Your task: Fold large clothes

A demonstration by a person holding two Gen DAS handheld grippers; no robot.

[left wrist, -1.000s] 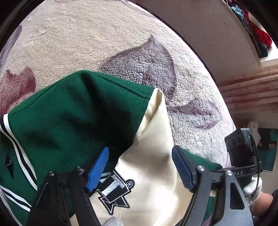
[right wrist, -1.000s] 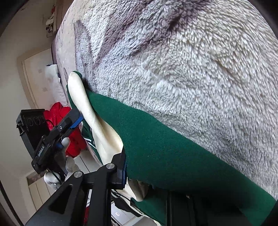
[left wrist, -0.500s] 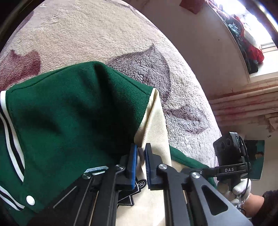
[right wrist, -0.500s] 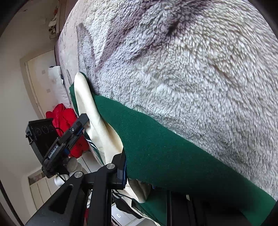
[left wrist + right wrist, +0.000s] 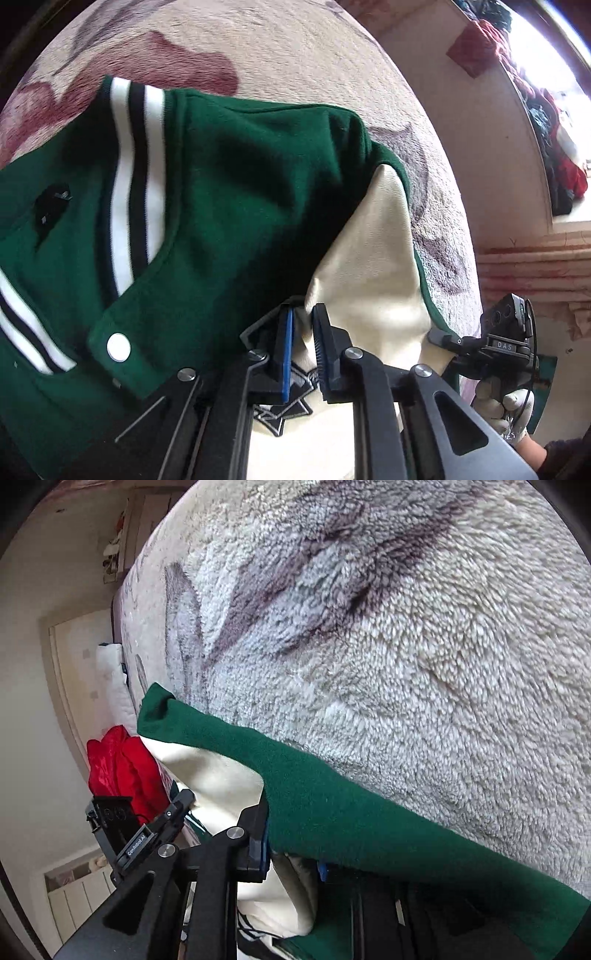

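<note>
The green jacket (image 5: 240,206) with cream sleeves lies on the fluffy blanket (image 5: 424,664) that covers the bed, and both tools have hold of it along its near side, which makes sense: a big garment needs two pinch points so a whole edge can be lifted and carried over in one fold.

The left hand-held gripper (image 5: 302,339) is clenched on the cream sleeve (image 5: 373,266), its blue-padded fingers nipping a bunch of fabric just below where the sleeve joins the green shoulder. The sleeve rises away from the fingers toward the shoulder seam, while the striped collar (image 5: 133,177) and a white snap button (image 5: 118,347) sit off to the left of the grip, and a black star patch (image 5: 284,410) shows just under the jaws.

The right hand-held gripper (image 5: 291,853) appears to be grasping the jacket too. Green cloth drapes straight over its fingers and hides the right one, so I can't be fully sure the pinch is tight, but cream fabric is bunched between them. From there the green edge runs up and away to a raised corner, held off the blanket.

A red bundle (image 5: 118,764) sits beyond the bed, uninvolved.
</note>
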